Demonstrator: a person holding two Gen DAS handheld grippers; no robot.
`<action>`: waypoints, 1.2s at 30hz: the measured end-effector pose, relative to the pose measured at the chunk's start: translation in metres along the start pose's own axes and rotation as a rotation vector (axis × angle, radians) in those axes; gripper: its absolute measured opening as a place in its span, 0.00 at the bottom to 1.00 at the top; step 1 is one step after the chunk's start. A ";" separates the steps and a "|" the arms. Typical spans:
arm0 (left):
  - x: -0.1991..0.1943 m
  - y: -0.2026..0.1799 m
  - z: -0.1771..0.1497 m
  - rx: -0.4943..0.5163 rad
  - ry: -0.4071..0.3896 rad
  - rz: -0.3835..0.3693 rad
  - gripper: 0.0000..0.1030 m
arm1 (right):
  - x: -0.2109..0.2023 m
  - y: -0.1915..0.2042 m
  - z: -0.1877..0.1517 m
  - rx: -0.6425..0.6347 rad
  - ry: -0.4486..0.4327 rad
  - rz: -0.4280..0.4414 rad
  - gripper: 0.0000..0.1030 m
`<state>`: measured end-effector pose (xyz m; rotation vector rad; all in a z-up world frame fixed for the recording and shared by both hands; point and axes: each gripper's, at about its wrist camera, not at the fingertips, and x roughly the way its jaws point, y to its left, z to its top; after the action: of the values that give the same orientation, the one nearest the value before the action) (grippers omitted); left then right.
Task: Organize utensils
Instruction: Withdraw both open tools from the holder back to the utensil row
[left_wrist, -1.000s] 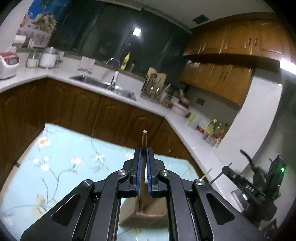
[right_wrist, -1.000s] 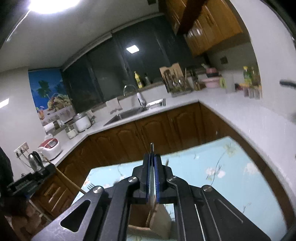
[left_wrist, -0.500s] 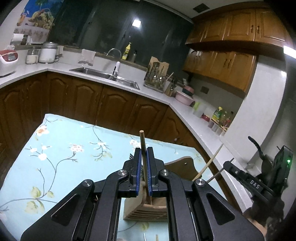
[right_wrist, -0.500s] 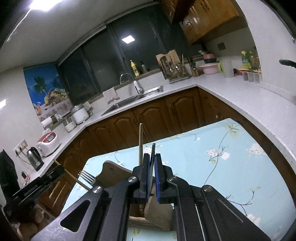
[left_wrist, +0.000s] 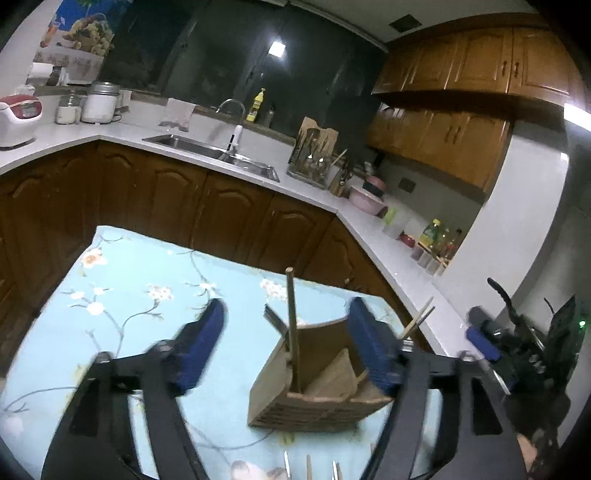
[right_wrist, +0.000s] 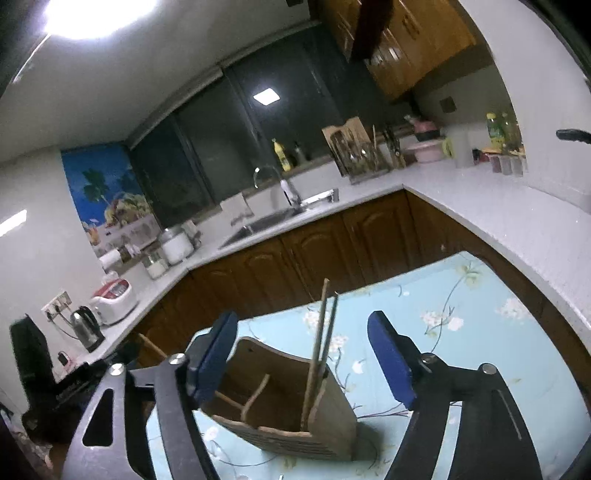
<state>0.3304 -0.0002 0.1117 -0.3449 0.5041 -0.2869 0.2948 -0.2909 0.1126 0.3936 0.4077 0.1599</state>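
Both claws spread wide, left gripper (left_wrist: 286, 349), right gripper (right_wrist: 303, 354). Thin wooden stick (left_wrist: 291, 328) leaning in brown wooden holder box (left_wrist: 314, 384), lower middle. Bump could tip it.

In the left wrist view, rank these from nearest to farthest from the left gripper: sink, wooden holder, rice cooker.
1. Wooden holder, between the left gripper's open fingers, on the table.
2. Sink, ahead on the counter.
3. Rice cooker, far left counter; close to the sink's range.

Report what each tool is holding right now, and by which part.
Nothing. The left tool and right tool are both open; the chopstick stands free in the wooden utensil holder.
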 end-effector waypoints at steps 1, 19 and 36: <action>-0.005 0.001 -0.001 -0.001 -0.006 0.002 0.78 | -0.005 0.001 0.000 0.001 -0.004 0.010 0.85; -0.096 0.015 -0.091 0.015 0.046 0.095 0.89 | -0.100 -0.001 -0.071 -0.090 0.031 -0.021 0.99; -0.121 0.025 -0.169 0.016 0.158 0.142 0.91 | -0.152 -0.023 -0.151 -0.075 0.108 -0.107 0.99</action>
<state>0.1463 0.0227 0.0143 -0.2706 0.6779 -0.1811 0.0960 -0.2959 0.0300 0.2889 0.5268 0.0925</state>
